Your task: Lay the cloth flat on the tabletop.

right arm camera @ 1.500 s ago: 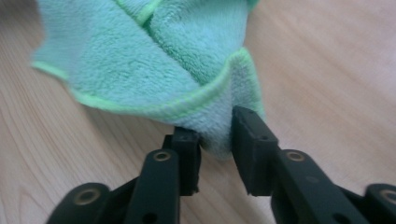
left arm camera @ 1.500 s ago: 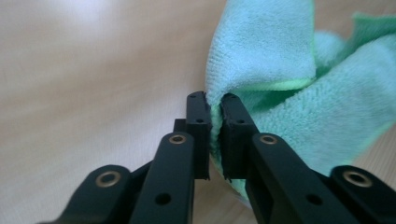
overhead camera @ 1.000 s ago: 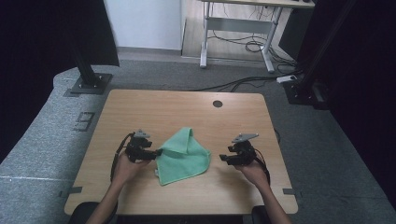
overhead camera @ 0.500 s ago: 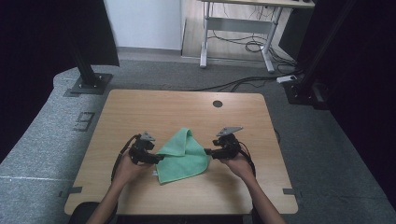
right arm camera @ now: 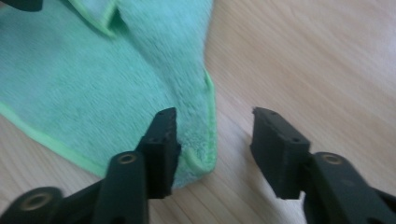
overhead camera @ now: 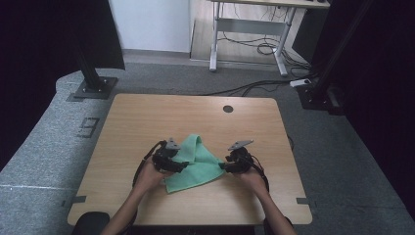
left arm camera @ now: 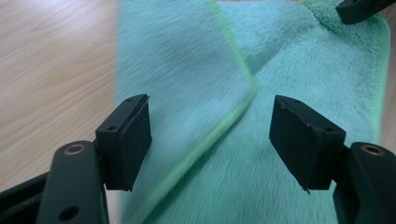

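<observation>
Wooden table under everything. My green cloth lies crumpled and partly folded on the near middle of it, one fold edge running across the top layer. My left gripper sits over the cloth's left side, jaws spread apart above the fold, pads clear of the fabric, gripping nothing. My right gripper is at the cloth's right corner; its jaws have just been closing, corner between them, pads not yet pressing it.
</observation>
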A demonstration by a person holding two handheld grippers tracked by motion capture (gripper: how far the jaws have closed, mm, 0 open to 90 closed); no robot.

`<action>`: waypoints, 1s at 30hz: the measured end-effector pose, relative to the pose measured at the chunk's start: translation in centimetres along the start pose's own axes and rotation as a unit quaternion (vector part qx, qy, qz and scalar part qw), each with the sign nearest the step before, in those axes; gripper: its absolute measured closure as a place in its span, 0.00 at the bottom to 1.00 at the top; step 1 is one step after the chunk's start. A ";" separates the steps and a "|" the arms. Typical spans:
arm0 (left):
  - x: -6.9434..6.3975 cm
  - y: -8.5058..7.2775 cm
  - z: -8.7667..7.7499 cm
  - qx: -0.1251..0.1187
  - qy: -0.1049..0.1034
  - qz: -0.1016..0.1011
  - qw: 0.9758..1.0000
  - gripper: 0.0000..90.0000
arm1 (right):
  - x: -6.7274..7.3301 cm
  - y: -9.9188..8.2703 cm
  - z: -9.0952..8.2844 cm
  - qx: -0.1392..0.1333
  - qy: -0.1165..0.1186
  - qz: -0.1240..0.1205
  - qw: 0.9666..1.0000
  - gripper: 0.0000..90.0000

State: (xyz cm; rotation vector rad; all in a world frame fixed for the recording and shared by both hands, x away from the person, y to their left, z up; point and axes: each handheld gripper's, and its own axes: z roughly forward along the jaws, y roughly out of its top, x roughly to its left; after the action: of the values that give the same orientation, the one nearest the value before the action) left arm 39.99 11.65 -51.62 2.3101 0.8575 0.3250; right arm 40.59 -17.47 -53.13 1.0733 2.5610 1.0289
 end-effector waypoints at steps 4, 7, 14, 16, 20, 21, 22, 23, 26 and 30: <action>-0.3 0.2 1.4 0.024 0.019 0.023 0.999 0.41 | -0.2 -0.6 0.1 0.005 -0.004 0.002 1.000 0.74; 0.2 -0.3 1.9 0.019 0.006 0.010 1.000 0.54 | -0.3 -0.8 0.1 0.004 -0.001 0.005 1.000 0.86; 2.3 -0.7 -0.6 -0.022 0.039 -0.037 0.998 0.94 | -0.1 -0.6 -0.7 0.008 -0.023 -0.007 1.000 0.95; 3.4 -0.9 -2.0 -0.045 0.040 -0.064 0.996 0.94 | -0.4 -0.6 -1.2 0.003 -0.030 -0.002 1.000 0.96; 5.1 -3.1 -3.6 -0.042 0.041 -0.111 0.992 0.94 | -1.2 -1.2 -2.6 -0.004 -0.041 0.006 0.999 0.96; 5.3 -3.8 -3.4 -0.036 0.040 -0.117 0.992 0.94 | -1.3 -1.5 -2.6 -0.001 -0.040 0.008 0.999 0.96; 5.3 -3.8 -3.4 -0.036 0.040 -0.117 0.992 0.93 | -1.3 -1.8 -2.6 0.002 -0.038 0.007 0.999 0.96; 5.7 -5.1 -3.0 -0.018 0.036 -0.128 0.991 0.90 | -1.3 -2.1 -2.4 0.005 -0.034 0.007 0.999 0.96; 6.1 -6.0 -2.8 -0.001 0.038 -0.126 0.991 0.70 | -1.1 -2.6 -2.2 0.017 -0.037 0.006 0.999 0.92; 6.2 -4.8 -3.8 -0.030 0.029 -0.112 0.993 0.47 | -1.3 -1.9 -3.0 -0.001 -0.041 0.009 0.999 0.80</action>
State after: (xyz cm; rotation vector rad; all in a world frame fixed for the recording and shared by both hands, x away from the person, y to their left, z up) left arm 40.68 20.35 -51.80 2.1330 1.1102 0.3160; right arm 39.20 -20.90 -52.29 1.1152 2.4893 0.9705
